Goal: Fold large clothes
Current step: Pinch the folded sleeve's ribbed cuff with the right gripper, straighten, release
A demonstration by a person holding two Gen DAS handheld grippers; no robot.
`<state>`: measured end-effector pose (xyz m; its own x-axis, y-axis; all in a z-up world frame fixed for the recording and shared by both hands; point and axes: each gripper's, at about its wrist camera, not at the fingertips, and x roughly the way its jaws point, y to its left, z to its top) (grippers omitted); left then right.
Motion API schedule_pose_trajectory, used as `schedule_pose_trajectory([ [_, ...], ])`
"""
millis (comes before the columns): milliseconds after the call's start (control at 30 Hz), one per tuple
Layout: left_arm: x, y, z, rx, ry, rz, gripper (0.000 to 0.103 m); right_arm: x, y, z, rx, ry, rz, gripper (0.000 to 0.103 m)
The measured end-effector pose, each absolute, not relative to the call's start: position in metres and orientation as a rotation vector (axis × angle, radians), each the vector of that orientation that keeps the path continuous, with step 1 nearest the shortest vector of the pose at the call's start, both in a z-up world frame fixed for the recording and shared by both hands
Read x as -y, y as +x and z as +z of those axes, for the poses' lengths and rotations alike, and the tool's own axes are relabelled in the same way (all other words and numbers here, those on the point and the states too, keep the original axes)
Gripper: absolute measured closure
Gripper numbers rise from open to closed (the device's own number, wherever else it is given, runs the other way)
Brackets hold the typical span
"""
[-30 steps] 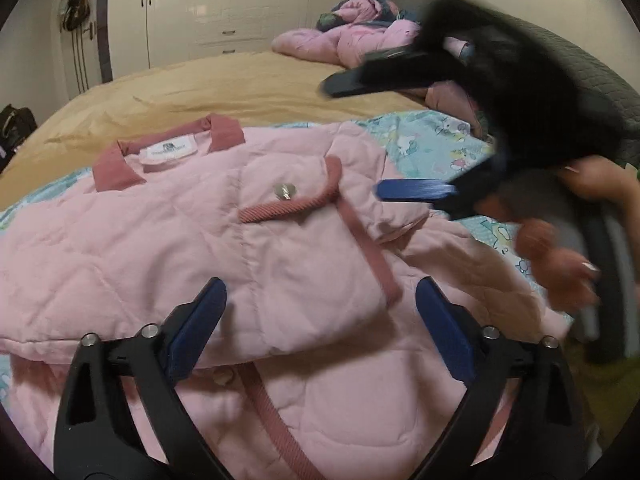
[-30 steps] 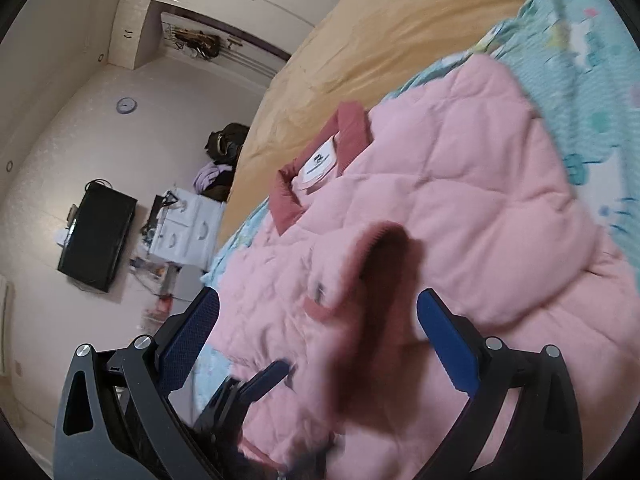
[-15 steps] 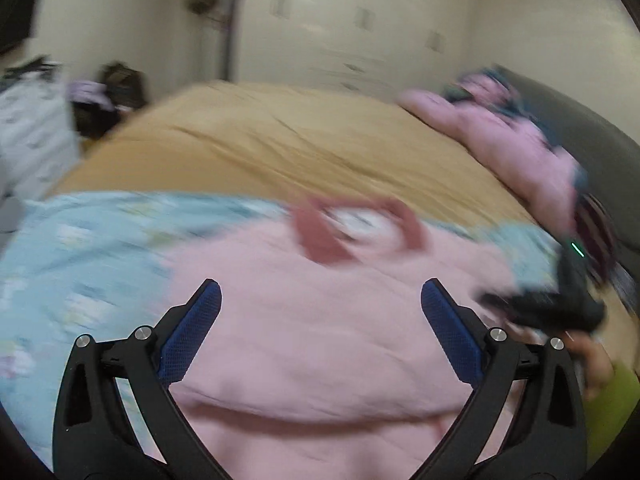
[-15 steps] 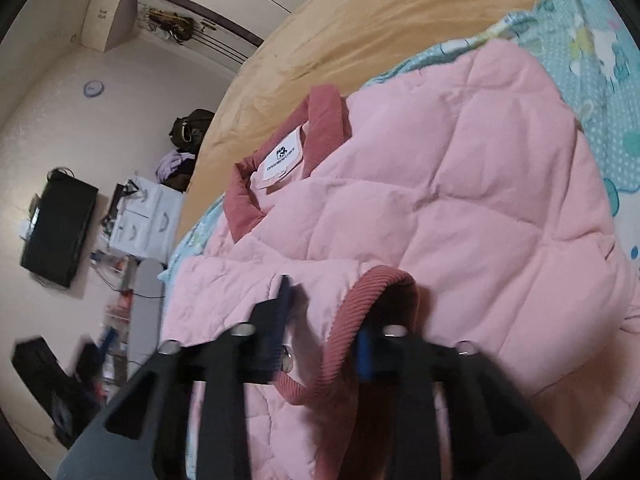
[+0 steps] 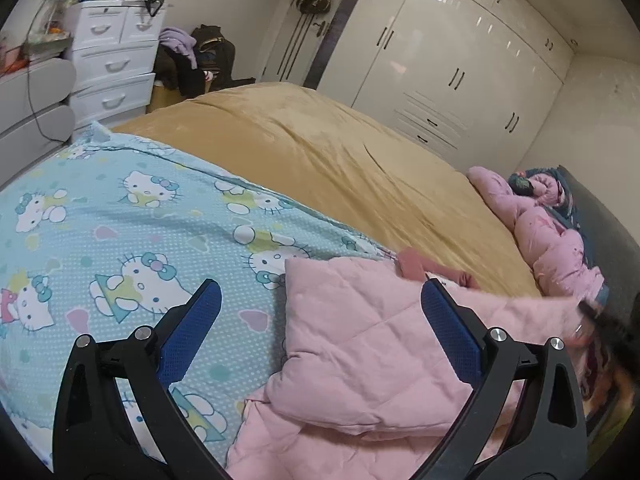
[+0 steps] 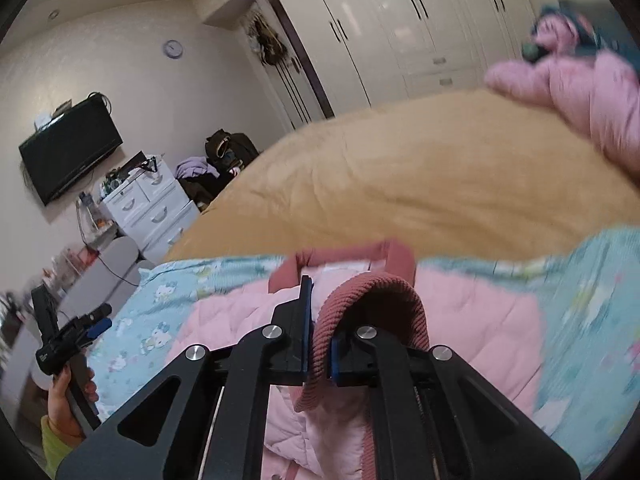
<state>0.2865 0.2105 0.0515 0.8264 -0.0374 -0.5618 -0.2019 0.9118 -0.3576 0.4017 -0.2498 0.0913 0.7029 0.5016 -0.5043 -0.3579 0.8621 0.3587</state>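
Observation:
A pink quilted jacket [image 5: 360,364] with dark-pink ribbed trim lies on a blue Hello Kitty sheet [image 5: 120,232]. My left gripper [image 5: 320,344] is open and empty, held over the jacket's left edge and the sheet. My right gripper [image 6: 320,344] is shut on the jacket's ribbed cuff [image 6: 372,300], which arches up over its fingers. The jacket's body [image 6: 480,320] and collar [image 6: 340,260] lie beyond it. The left gripper also shows in the right wrist view [image 6: 96,322], off to the left. The right gripper appears as a dark blur in the left wrist view [image 5: 608,328].
A tan blanket [image 5: 340,152] covers the far bed. A pile of pink clothes [image 5: 552,232] lies at the headboard side. White drawers [image 5: 112,64], a wardrobe [image 5: 460,72] and a wall TV [image 6: 68,148] stand around the room.
My right gripper closed on the ribbed cuff and lifted it. My left gripper swung left, away from the jacket's middle to its left edge, still open.

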Motion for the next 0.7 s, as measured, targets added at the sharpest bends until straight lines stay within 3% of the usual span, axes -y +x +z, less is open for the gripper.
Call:
schedule_pose_trajectory([
  [300, -0.168, 0.304, 0.03, -0.649, -0.332, -0.028, 0.011, 0.262, 0.409, 0.092, -0.646, 0.22, 0.425, 0.097],
  [367, -0.158, 0.308, 0.024, -0.66, -0.312, -0.051, 0.019, 0.264, 0.409, 0.087, -0.657, 0.227, 0.419, 0.097],
  [500, -0.141, 0.315, 0.008, -0.696, -0.305, -0.125, 0.05, 0.267, 0.41, 0.072, -0.697, 0.233, 0.394, 0.097],
  [633, -0.121, 0.321, -0.006, -0.743, -0.27, -0.191, 0.065, 0.268, 0.409, 0.06, -0.722, 0.24, 0.387, 0.097],
  [700, -0.116, 0.323, -0.012, -0.763, -0.264, -0.208, 0.065, 0.268, 0.41, 0.055, -0.736, 0.236, 0.377, 0.097],
])
